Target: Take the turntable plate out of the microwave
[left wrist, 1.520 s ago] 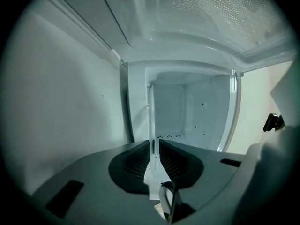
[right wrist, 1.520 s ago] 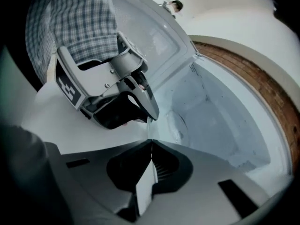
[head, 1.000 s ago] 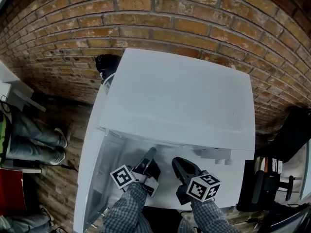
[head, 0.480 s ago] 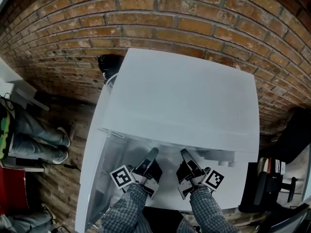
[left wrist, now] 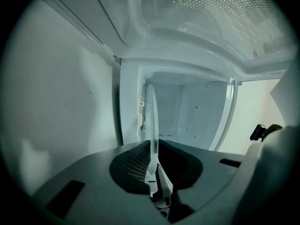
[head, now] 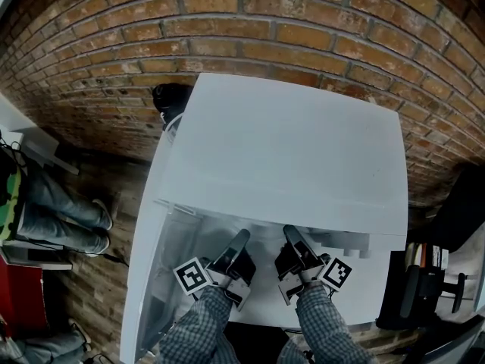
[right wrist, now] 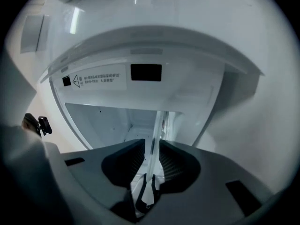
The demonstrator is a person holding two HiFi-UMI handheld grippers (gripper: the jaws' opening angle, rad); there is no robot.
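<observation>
1. The brick wall (head: 227, 21) stands behind the unit.
2. The white microwave (head: 288, 150) sits in front of it, seen from above. Its door (head: 144, 279) is swung open at the left of the head view.
3. The turntable plate (left wrist: 152, 121) is inside the cavity (left wrist: 197, 107), with its near rim at the front opening. Both gripper views show the clear glass edge-on. I cannot tell whether it rests on the cavity floor.
4. My left tongs (head: 241, 237) reach into the opening and pinch the plate rim, with both pads pressing on the glass.
5. My right tongs (head: 290, 235) reach in just beside the left ones. Their jaws have just been closing and straddle the plate rim. A narrow gap shows on each side of the glass, so the pads are not pressing on it.
6. My checked sleeves (head: 197, 332) show at the lower edge of the head view.
</observation>
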